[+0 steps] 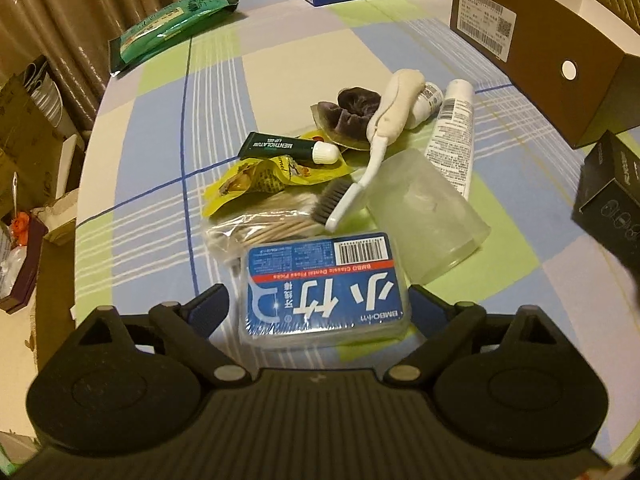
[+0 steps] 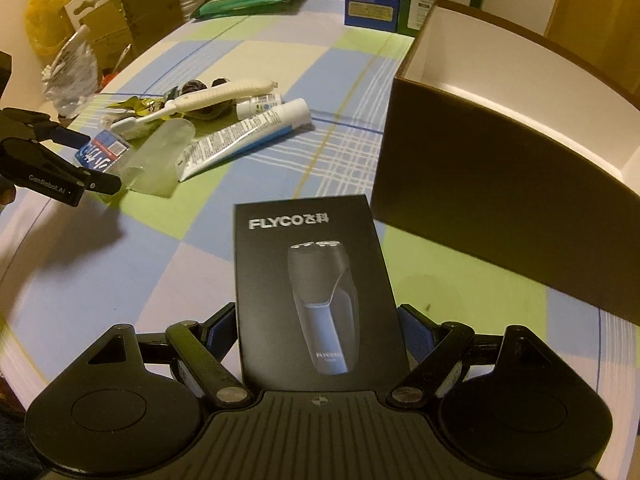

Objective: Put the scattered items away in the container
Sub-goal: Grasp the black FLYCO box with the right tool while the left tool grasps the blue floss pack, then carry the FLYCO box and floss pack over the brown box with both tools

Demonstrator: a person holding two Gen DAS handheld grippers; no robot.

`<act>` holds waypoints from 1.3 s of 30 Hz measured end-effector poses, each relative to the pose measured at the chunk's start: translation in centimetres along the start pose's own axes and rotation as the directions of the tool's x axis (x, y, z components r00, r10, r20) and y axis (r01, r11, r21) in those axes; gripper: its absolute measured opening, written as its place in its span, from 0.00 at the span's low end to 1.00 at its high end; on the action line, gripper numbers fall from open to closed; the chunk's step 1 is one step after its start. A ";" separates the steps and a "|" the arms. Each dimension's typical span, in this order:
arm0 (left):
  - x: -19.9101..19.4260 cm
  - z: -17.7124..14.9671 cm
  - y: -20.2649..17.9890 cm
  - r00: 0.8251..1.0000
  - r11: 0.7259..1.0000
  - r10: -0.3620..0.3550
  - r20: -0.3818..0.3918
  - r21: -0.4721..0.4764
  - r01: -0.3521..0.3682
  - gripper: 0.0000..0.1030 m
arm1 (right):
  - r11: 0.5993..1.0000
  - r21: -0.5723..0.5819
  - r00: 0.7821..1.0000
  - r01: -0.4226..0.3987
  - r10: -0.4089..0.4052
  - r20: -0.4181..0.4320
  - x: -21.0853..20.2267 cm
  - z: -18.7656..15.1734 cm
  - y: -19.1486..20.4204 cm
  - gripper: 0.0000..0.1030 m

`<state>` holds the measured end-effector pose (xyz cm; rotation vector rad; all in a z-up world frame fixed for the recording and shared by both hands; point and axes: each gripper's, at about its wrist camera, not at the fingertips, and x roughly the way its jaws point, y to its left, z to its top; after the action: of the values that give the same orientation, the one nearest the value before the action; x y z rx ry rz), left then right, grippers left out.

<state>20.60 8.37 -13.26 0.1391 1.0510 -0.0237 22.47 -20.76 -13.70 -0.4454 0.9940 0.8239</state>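
Low in the left wrist view, the left gripper (image 1: 320, 308) pinches the blue floss-pick box (image 1: 326, 286) between its jaws. At the bottom centre of the right wrist view, the right gripper (image 2: 318, 330) clamps the black shaver box (image 2: 316, 292), with the open brown container (image 2: 516, 136) at upper right.

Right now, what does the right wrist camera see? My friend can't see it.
The right tool grips a black shaver box above the checked tablecloth. An open brown box stands right; toiletries and the left tool lie left.
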 end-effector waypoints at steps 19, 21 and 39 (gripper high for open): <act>-2.6 -3.1 -4.0 0.998 0.999 -0.036 -0.042 0.013 0.036 0.82 | 0.999 -0.035 1.000 -0.005 0.005 0.009 -0.2 0.3 0.3 0.76; -2.7 -3.2 -4.6 0.998 0.999 -0.039 -0.039 0.017 0.039 0.83 | 0.999 -0.046 1.000 -0.005 0.006 0.017 -0.1 0.5 0.3 0.81; -2.5 -2.5 -6.8 0.999 1.000 -0.023 -0.024 0.013 0.023 0.81 | 0.998 -0.066 1.000 -0.011 0.010 -0.022 1.4 0.7 0.0 0.74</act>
<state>16.61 1.79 -12.99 0.1396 1.0768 -0.0496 23.22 -19.73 -14.55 -0.5071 0.9924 0.8650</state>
